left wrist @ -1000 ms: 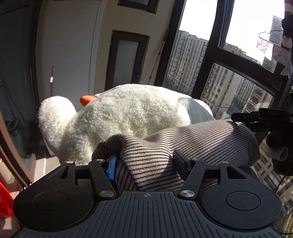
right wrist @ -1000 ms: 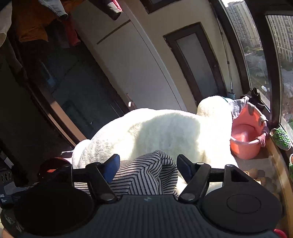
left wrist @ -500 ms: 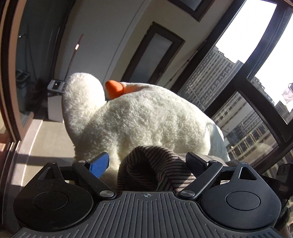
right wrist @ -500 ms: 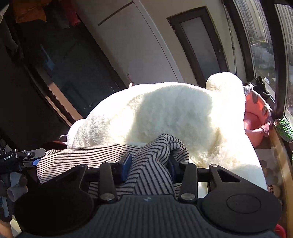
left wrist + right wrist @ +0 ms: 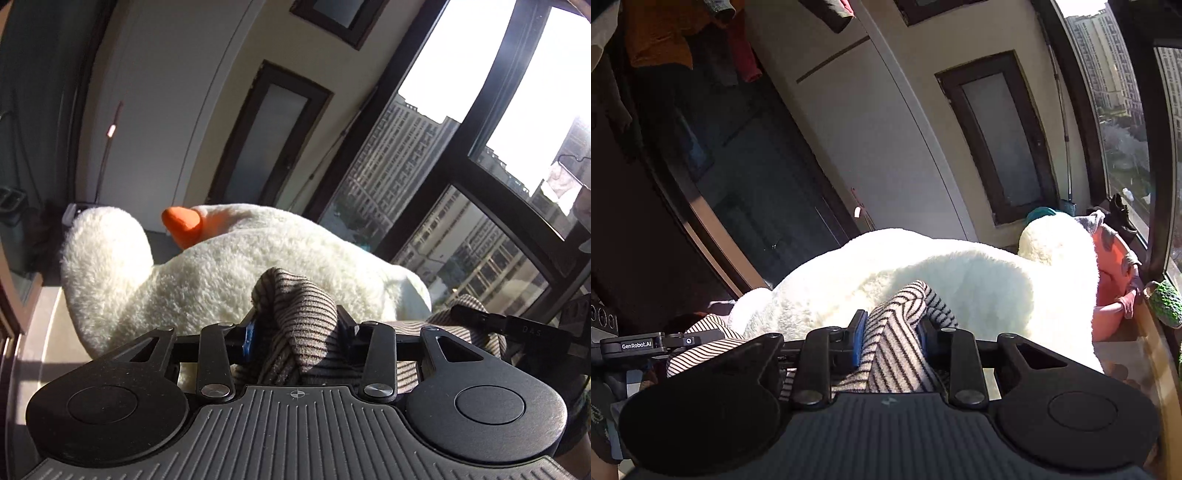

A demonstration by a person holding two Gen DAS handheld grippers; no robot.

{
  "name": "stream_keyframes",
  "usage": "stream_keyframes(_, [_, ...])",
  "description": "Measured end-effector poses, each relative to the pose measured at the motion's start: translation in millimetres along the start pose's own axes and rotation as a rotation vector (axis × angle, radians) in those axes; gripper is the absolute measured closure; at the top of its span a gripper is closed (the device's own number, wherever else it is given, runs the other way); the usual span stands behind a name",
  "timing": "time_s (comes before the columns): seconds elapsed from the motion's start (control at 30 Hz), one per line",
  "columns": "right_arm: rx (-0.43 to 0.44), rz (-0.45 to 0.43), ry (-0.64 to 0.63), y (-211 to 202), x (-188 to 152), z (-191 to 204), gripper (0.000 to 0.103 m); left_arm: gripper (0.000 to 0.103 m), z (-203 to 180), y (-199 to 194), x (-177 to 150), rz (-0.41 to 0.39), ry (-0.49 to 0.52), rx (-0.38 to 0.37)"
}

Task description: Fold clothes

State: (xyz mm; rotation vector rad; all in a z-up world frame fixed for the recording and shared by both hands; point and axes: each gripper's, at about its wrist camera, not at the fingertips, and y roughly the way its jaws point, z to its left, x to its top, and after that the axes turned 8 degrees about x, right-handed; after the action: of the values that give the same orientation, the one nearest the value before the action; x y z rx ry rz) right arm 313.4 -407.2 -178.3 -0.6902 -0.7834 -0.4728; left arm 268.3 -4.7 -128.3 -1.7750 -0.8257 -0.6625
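A brown-and-cream striped garment (image 5: 295, 314) bunches up between the jaws of my left gripper (image 5: 295, 332), which is shut on it. The same striped garment (image 5: 897, 339) is pinched in my right gripper (image 5: 892, 332), also shut on it. The cloth runs between the two grippers; the other gripper shows at the right edge of the left wrist view (image 5: 517, 328) and at the left edge of the right wrist view (image 5: 646, 345). Most of the garment hangs out of sight below.
A big white plush duck (image 5: 229, 269) with an orange beak (image 5: 183, 221) lies just beyond both grippers; it also fills the right wrist view (image 5: 942, 273). A pink basin (image 5: 1112, 280) sits by the window. Clothes (image 5: 661, 33) hang overhead.
Both grippers closed on the striped garment: the right within the first half second, the left after it. Both views have tilted upward, and the cloth is now gathered into tight bunches.
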Motion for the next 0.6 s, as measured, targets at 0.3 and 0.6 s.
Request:
stream_keyframes(0.3, [0.007, -0.028, -0.043, -15.8, -10.2, 12.2, 0.077, 0.060, -3.6, -29.0, -34.6, -0.020, 0.081, 0.031])
stream_keyframes(0.6, [0.045, 0.001, 0.058, -63.8, -63.8, 9.3, 0.077, 0.061, -5.0, -80.0, -75.9, -0.026, 0.112, -0.026])
